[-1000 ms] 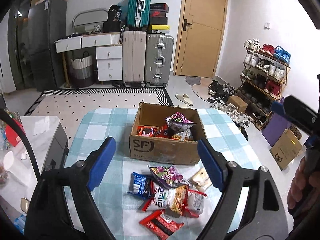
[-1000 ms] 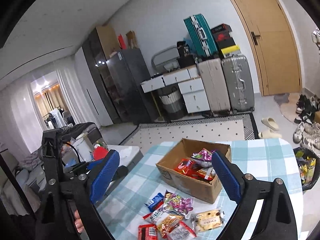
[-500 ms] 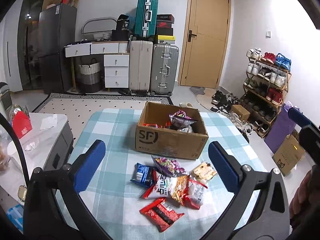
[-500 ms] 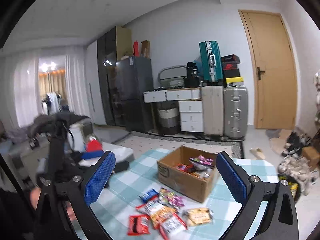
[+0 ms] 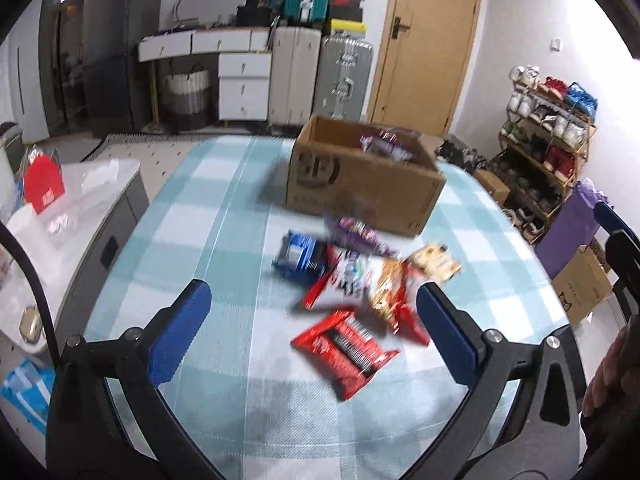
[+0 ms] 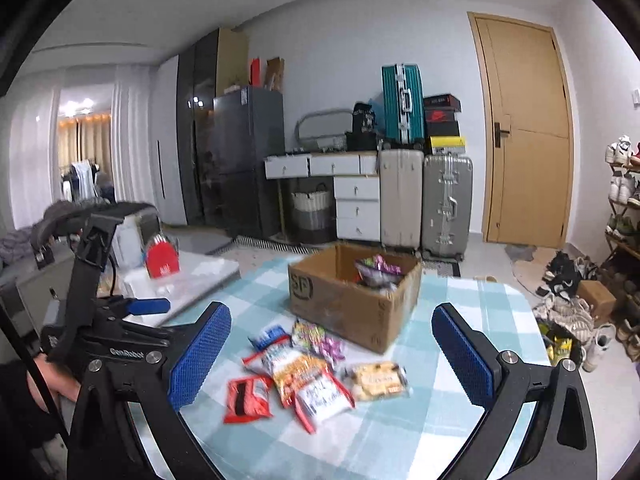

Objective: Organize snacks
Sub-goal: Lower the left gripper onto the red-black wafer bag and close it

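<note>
The desk (image 5: 224, 208) wears a pale teal-and-white check; the box (image 5: 360, 184) is plain brown cardboard. Snack packets (image 6: 312, 376) — red, blue, orange, purple, cream. Fingers (image 6: 200, 360) carry blue pads on black frames.

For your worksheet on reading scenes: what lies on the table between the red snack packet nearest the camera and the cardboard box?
In the left wrist view, between the red packet and the cardboard box lie other loose snack packets, blurred: blue, purple, orange and pale ones.
</note>
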